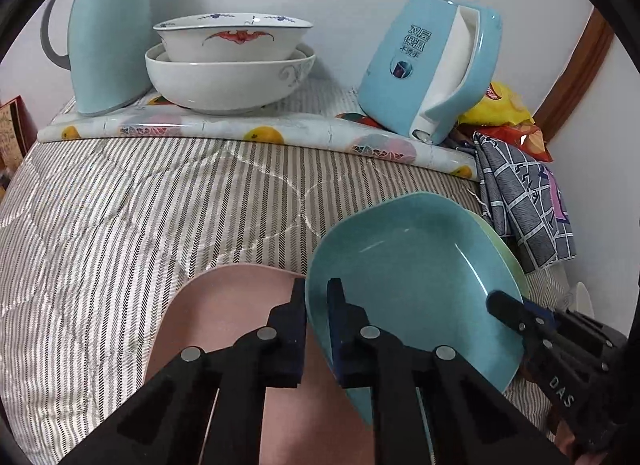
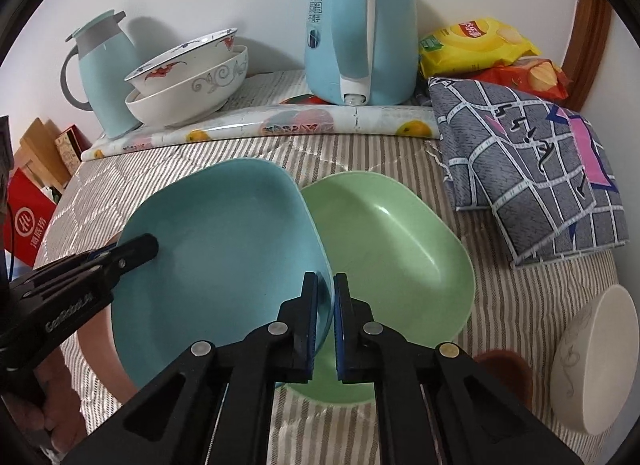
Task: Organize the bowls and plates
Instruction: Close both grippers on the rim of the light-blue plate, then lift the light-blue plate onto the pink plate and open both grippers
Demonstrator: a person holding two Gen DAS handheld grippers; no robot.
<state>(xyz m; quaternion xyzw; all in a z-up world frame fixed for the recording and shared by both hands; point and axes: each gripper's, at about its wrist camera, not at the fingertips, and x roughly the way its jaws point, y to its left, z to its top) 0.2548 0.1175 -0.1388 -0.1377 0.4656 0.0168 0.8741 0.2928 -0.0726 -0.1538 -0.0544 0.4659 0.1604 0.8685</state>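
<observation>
The left gripper's [image 1: 316, 297] fingers clench the blue plate's [image 2: 224, 249] left rim; the right gripper's [image 2: 326, 293] fingers grasp its right rim. It sits tilted between pink plate [image 1: 224, 305] and green plate [image 2: 392, 249] on the bed [image 1: 120, 205].

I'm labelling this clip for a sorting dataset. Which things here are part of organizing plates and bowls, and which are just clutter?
Job:
blue plate, gripped by both grippers
green plate
pink plate
two stacked white bowls
white bowl on its side

Lying about:
thermos jug
electric kettle
snack bags
folded cloth
</observation>
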